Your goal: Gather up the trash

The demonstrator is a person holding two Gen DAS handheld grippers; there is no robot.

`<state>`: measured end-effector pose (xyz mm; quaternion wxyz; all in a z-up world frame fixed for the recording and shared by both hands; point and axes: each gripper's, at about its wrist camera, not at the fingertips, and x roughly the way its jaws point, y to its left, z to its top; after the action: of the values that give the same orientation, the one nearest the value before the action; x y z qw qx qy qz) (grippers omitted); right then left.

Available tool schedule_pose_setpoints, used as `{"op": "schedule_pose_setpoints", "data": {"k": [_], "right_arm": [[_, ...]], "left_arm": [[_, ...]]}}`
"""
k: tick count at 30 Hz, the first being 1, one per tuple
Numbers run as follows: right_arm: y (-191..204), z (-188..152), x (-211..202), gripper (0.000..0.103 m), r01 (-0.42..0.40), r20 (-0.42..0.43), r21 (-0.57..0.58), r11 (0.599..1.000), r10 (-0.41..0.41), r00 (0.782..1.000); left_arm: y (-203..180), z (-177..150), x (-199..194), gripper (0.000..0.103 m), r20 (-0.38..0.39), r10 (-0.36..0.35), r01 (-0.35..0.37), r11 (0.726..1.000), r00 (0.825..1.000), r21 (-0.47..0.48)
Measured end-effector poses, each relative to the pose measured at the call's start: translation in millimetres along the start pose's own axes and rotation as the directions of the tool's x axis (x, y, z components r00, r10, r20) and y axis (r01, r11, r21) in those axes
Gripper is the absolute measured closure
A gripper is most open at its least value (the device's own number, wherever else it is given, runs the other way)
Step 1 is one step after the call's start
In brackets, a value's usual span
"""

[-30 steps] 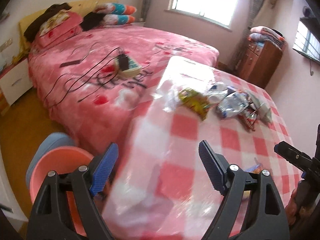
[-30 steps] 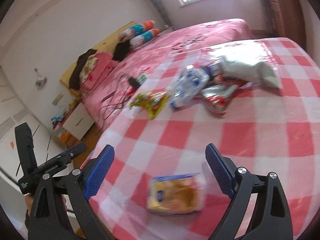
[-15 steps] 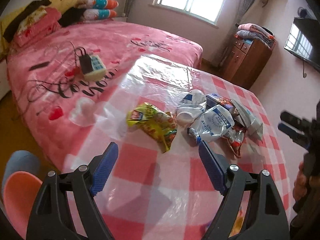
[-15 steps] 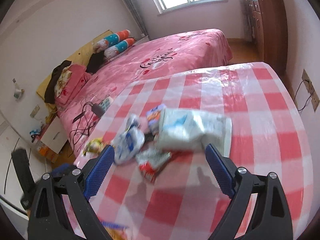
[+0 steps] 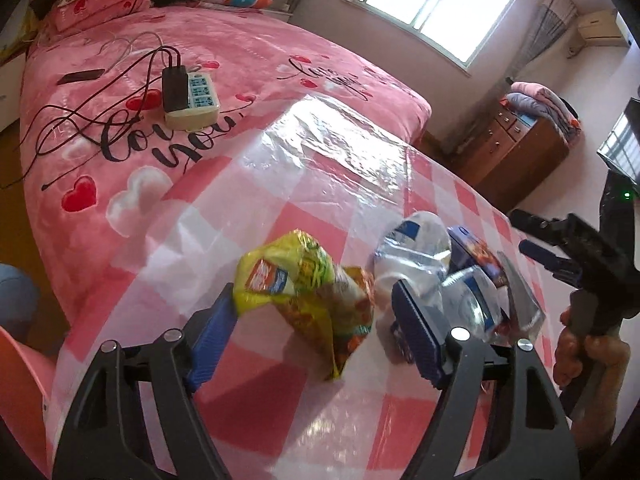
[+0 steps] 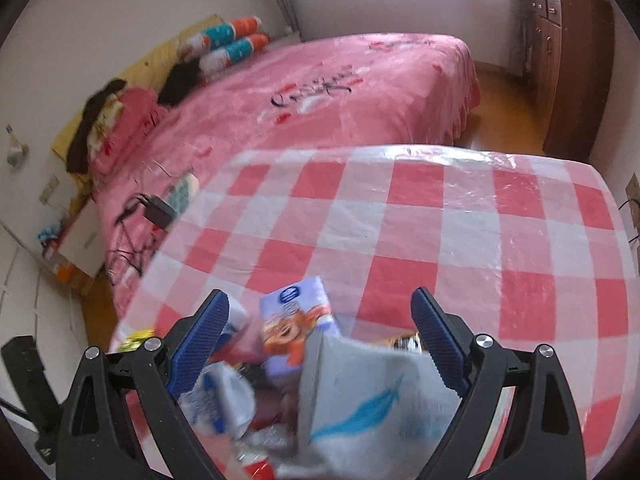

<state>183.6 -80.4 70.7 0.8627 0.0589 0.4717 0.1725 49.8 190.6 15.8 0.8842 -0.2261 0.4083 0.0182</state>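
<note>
On the red-and-white checked table (image 5: pixel 280 420) lies a heap of trash. My left gripper (image 5: pixel 314 300) hangs low over a crumpled yellow snack wrapper (image 5: pixel 304 292). Its jaws are closing with the wrapper between them, and the right pad still stands clear of it. Just right of the wrapper lie a clear crumpled plastic bag (image 5: pixel 416 252) and a blue carton (image 5: pixel 474 252). My right gripper (image 6: pixel 320 300) is open above the heap, with a grey-white bag (image 6: pixel 372 392) and the blue carton (image 6: pixel 296 320) between its fingers, neither of them pinched. The right gripper (image 5: pixel 520 231) also shows in the left wrist view, held by a hand.
A pink bed (image 5: pixel 240 60) with a power strip (image 5: pixel 192 100) and cables runs along the table's far-left side. An orange bin (image 5: pixel 20 380) stands on the floor at the left. A wooden cabinet (image 5: pixel 516 148) stands at the back right. Bare checked cloth (image 6: pixel 480 240) stretches beyond the heap.
Both grippers have moved across the table to the heap. The left one now straddles the yellow wrapper with narrower jaws. The right one left a yellow packet near the edge and now hangs over the grey-white bag.
</note>
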Motion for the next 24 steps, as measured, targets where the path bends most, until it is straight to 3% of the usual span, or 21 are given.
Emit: {"op": "schedule_pose_setpoints", "data": {"k": [5, 10, 11, 15, 17, 24], "right_arm": [[0.4, 3.4, 28.3, 0.012, -0.006, -0.072, -0.027, 1.0, 0.004, 0.997], [11.6, -6.6, 49.0, 0.013, 0.006, -0.148, -0.102, 0.995, -0.021, 0.989], [15.9, -9.9, 48.7, 0.024, 0.026, -0.137, -0.136, 0.99, -0.045, 0.99], [21.2, -19.3, 47.7, 0.048, 0.008, -0.15, -0.178, 0.984, -0.035, 0.988], [23.5, -27.4, 44.0, 0.05, 0.024, -0.142, -0.218, 0.976, -0.056, 0.988], [27.7, -57.9, 24.1, 0.05, -0.026, -0.148, -0.234, 0.972, -0.01, 0.989]], "left_arm": [[-2.3, 6.9, 13.5, 0.028, 0.0, 0.024, -0.024, 1.0, 1.0, -0.004], [-4.1, 9.2, 24.9, 0.038, -0.001, 0.041, -0.041, 0.999, 0.999, 0.003], [-4.7, 9.4, 25.6, 0.041, 0.003, 0.04, -0.04, 0.999, 0.999, 0.006], [-6.2, 8.4, 27.0, 0.047, 0.007, 0.032, -0.032, 0.999, 0.999, 0.005], [-7.5, 7.3, 26.3, 0.048, 0.009, 0.031, -0.031, 0.999, 0.999, 0.012], [-19.2, -3.1, 20.5, 0.053, -0.017, -0.007, 0.008, 0.998, 1.0, 0.07]]}}
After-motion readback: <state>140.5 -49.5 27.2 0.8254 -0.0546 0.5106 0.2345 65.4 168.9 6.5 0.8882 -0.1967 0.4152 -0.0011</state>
